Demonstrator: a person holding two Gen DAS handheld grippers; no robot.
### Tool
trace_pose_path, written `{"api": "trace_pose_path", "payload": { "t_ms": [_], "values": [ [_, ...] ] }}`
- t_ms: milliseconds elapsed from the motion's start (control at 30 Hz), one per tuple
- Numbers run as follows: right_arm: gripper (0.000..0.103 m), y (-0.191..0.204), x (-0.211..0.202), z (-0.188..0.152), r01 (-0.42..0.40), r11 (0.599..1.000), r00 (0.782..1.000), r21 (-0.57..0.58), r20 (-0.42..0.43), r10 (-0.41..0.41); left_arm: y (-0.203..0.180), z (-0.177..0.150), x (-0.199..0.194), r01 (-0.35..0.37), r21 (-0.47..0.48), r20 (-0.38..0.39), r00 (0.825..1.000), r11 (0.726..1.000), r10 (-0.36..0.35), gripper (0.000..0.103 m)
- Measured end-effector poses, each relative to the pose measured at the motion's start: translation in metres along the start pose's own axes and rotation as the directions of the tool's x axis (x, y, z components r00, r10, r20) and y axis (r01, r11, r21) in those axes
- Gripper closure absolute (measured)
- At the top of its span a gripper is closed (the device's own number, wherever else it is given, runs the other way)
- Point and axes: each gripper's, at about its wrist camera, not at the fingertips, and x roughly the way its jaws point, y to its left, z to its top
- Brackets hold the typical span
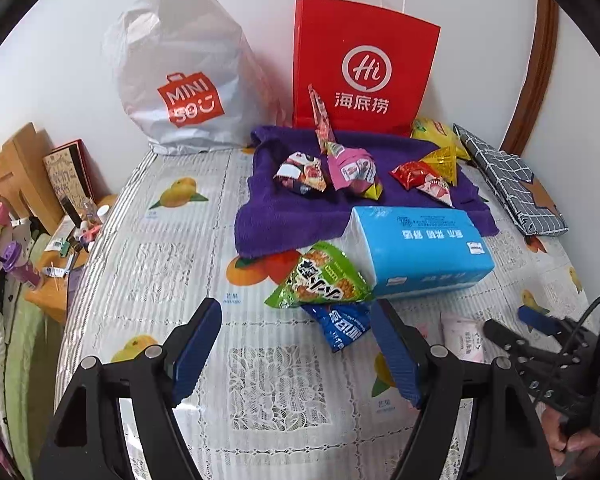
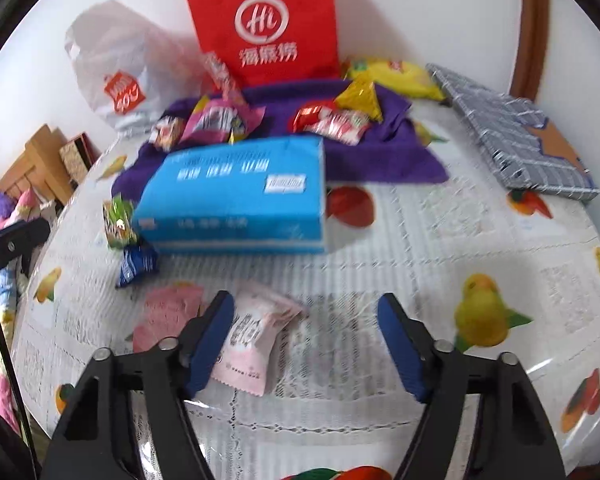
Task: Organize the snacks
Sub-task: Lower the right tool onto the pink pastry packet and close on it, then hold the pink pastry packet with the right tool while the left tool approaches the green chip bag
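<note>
1. In the lower centre of the right wrist view, the right tool [image 2: 306,340] stands open over a pink snack packet [image 2: 252,340] that lies flat on the bench [image 2: 420,240]. The left pad overlaps the packet's left edge; whether it touches is not clear. The right pad is well apart from it, so nothing is gripped.
2. The packet lies alone near the front edge of the bench, apart from the other snacks. It is judged the next item to collect.
3. In the middle of the left wrist view, a purple towel [image 1: 284,220] carries the gathered pile of small snack packets [image 1: 340,168]. The towel appears to serve as the collection area, which would explain the cluster.
4. A blue tissue pack [image 1: 416,248] rests on the towel's near edge. A green snack bag [image 1: 320,280] leans against it, and a blue snack bag [image 1: 340,324] lies just below, partly under the green one. Both remain off the towel, so the sorting is judged unfinished.
5. A red paper bag [image 1: 360,64] and a white plastic bag [image 1: 180,76] stand against the wall at the top of the frame.
6. The left tool [image 1: 296,352] is open and empty, angled downward at the bench, with the blue snack bag just beyond its right pad.
7. The right tool is likewise angled downward. Its pose suits a close on the pink packet after a small shift to the left of the frame.
</note>
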Motion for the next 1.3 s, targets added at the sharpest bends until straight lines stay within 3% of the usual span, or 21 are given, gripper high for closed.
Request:
{"api": "trace_pose_path", "payload": {
  "t_ms": [467, 833, 1033, 1100, 1300],
  "values": [
    [0.042, 0.021, 0.031, -0.01, -0.064, 0.997, 0.996, -0.034, -0.068, 0.062, 0.016, -0.008, 0.017, 0.059, -0.053, -0.047, 0.997, 0.997, -0.062, 0.027],
    [0.042, 0.029, 0.036, -0.011, -0.013, 0.996, 0.999, -0.089, -0.048, 0.009, 0.015, -0.013, 0.021, 0.063, -0.053, -0.058, 0.996, 0.997, -0.066, 0.027],
    [0.048, 0.03, 0.036, -0.015, 0.022, 0.992, 1.0, -0.126, -0.018, -0.024, 0.015, -0.015, 0.023, 0.053, -0.052, -0.069, 0.996, 0.997, -0.056, 0.027],
    [0.055, 0.028, 0.035, -0.015, 0.024, 0.992, 1.0, -0.127, -0.014, -0.026, 0.014, -0.015, 0.023, 0.051, -0.055, -0.07, 0.996, 0.997, -0.055, 0.027],
    [0.056, 0.012, 0.032, -0.016, 0.036, 0.994, 0.999, -0.103, -0.007, -0.037, 0.013, -0.015, 0.021, 0.042, -0.051, -0.066, 0.997, 0.998, -0.045, 0.027]
  ]
}}
